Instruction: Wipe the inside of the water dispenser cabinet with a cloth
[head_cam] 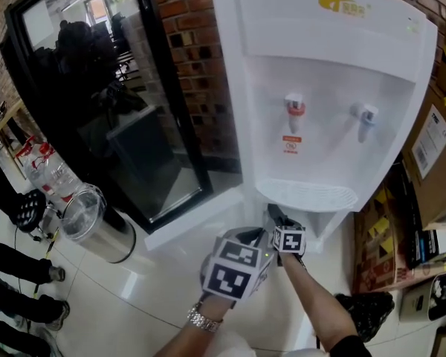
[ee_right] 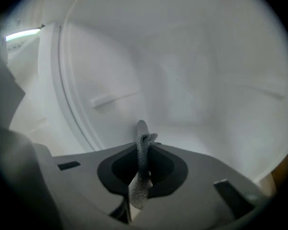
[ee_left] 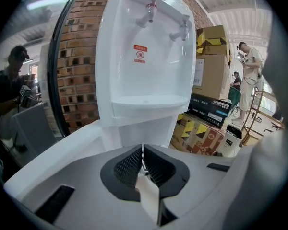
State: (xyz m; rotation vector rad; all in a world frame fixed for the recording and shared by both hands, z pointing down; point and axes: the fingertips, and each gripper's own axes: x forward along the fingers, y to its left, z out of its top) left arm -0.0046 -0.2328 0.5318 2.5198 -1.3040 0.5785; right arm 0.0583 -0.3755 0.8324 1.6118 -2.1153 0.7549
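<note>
The white water dispenser (head_cam: 327,88) stands against a brick wall, with its dark glass cabinet door (head_cam: 104,110) swung open to the left. My right gripper (head_cam: 275,218) reaches into the lower cabinet under the drip tray (head_cam: 308,194). In the right gripper view it (ee_right: 141,128) is shut on a grey cloth (ee_right: 143,164), facing the white cabinet wall (ee_right: 197,80). My left gripper (head_cam: 251,238) hangs just outside, beside the right one. In the left gripper view its jaws (ee_left: 143,152) are shut with nothing between them, facing the dispenser front (ee_left: 144,56).
A steel pot with a clear lid (head_cam: 93,225) stands on the floor at the left, near people's shoes (head_cam: 48,274). Cardboard boxes (head_cam: 431,147) are stacked against the dispenser's right side. A small ledge (ee_right: 115,98) runs along the cabinet's inner wall.
</note>
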